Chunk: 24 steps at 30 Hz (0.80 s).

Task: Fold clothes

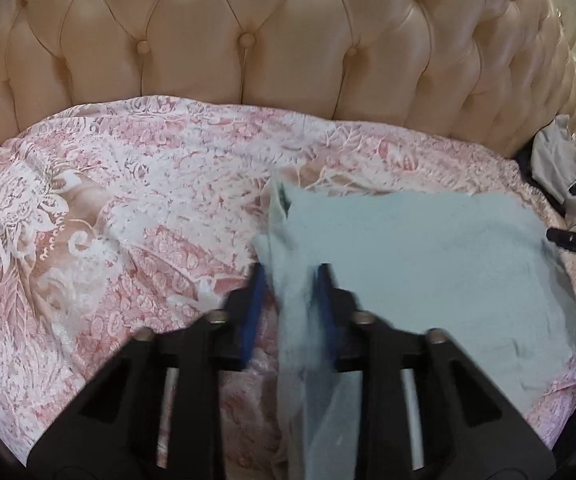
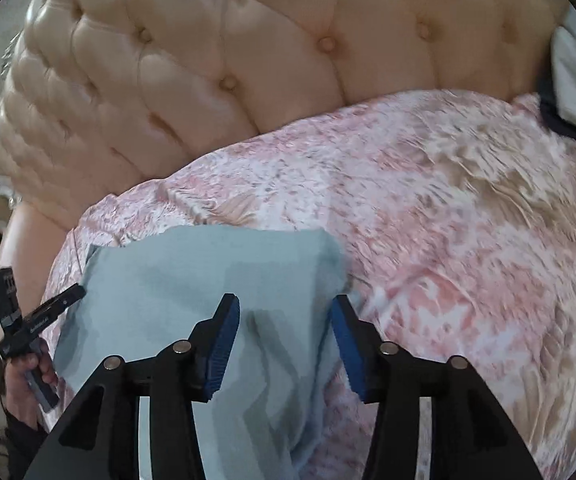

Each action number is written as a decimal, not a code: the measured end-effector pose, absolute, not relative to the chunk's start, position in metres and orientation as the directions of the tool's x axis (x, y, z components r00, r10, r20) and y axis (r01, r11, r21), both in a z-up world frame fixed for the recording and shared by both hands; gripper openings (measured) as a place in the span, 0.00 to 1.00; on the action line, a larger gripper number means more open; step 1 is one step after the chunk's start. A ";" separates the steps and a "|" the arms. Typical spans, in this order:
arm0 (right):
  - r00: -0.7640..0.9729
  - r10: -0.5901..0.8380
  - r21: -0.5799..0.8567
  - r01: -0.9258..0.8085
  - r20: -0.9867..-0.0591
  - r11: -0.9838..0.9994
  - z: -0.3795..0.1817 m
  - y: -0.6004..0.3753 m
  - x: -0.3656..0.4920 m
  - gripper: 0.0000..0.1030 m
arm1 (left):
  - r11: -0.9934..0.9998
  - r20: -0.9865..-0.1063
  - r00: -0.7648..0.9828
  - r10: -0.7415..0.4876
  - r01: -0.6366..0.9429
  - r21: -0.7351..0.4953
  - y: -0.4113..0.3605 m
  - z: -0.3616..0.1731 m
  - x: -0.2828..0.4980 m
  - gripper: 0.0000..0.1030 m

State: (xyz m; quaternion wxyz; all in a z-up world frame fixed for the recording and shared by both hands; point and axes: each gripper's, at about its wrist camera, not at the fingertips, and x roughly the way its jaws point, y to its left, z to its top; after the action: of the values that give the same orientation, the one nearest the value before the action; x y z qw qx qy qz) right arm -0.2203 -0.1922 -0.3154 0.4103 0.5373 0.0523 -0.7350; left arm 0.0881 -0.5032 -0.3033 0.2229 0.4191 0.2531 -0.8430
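Home bedroom: tufted headboard [image 1: 247,40], pink floral bedspread [image 1: 107,220].

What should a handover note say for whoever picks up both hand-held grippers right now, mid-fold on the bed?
Left hand-held gripper: shut on a bunched edge of the light blue garment.
Right hand-held gripper: jaws apart with the garment's fabric running between them; pads not clearly pressing, so treat it as open.
Things: the garment lies partly spread on the pink floral bedspread, below the tufted headboard. More clothes sit at the bed's far corner.
Done: one edge gathered and gripped.
Left: secure the right side, make the fold, lay it flat.
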 end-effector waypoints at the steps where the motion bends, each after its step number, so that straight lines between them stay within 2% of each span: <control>1: -0.096 -0.532 0.349 0.654 -0.841 -0.671 -0.317 -0.192 -0.221 0.02 | -0.773 -0.817 -0.555 -0.157 0.584 -0.248 -0.504 -0.303 0.088 0.07; 11: -0.143 -0.526 0.338 0.620 -0.838 -0.708 -0.321 -0.176 -0.222 0.01 | -0.744 -0.819 -0.559 -0.129 0.600 -0.293 -0.511 -0.307 0.093 0.07; 16: -0.122 -0.528 0.359 0.605 -0.841 -0.711 -0.329 -0.172 -0.224 0.02 | -0.725 -0.815 -0.566 -0.128 0.614 -0.313 -0.515 -0.305 0.100 0.14; 18: -0.133 -0.534 0.363 0.597 -0.835 -0.716 -0.322 -0.166 -0.225 0.05 | -0.716 -0.809 -0.572 -0.139 0.622 -0.317 -0.518 -0.301 0.106 0.27; 21: -0.217 -0.503 0.310 0.569 -0.837 -0.762 -0.300 -0.137 -0.217 0.07 | -0.685 -0.779 -0.602 -0.176 0.643 -0.342 -0.526 -0.287 0.132 0.28; 24: -0.219 -0.530 0.353 0.536 -0.819 -0.767 -0.279 -0.098 -0.190 0.13 | -0.644 -0.744 -0.647 -0.169 0.643 -0.413 -0.524 -0.275 0.170 0.29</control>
State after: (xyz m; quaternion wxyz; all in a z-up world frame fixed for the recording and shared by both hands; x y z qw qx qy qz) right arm -0.1905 -0.0977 -0.2793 0.3414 0.5233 0.0029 -0.7807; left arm 0.1695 -0.5238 -0.2754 0.2421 0.3435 0.3453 -0.8391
